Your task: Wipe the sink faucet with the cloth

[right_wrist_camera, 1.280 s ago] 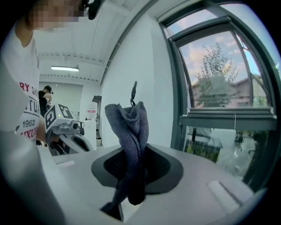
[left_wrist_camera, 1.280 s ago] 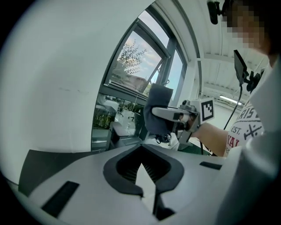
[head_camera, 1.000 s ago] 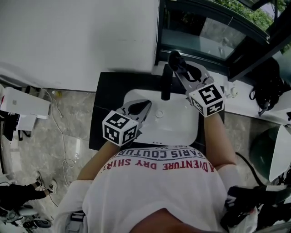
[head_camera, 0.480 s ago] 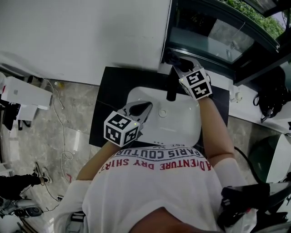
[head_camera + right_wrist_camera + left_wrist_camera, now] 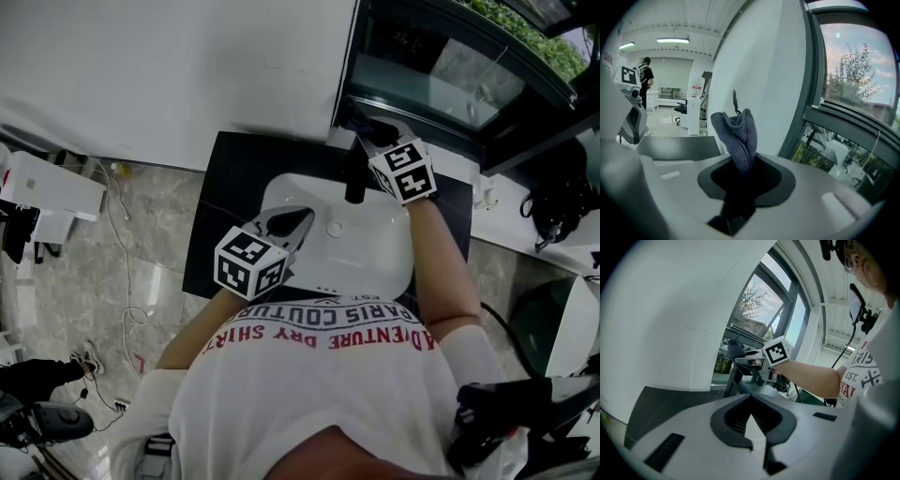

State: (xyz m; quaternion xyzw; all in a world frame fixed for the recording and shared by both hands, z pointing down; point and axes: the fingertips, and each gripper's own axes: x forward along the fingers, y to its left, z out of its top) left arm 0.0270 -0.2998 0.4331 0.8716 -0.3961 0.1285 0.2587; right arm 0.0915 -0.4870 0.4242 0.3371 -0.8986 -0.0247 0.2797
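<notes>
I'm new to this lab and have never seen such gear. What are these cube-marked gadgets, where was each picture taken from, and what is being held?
There is no robot: a person holds a two-jaw gripper in each hand. The head view looks down from a camera on their head. The other two cameras ride on the grippers and look along the jaws. Below is a white sink in a black counter, with a dark faucet at the back. The right gripper, by the faucet, is clamped on a grey cloth. The left gripper is over the basin's left side, jaws together, empty.
</notes>
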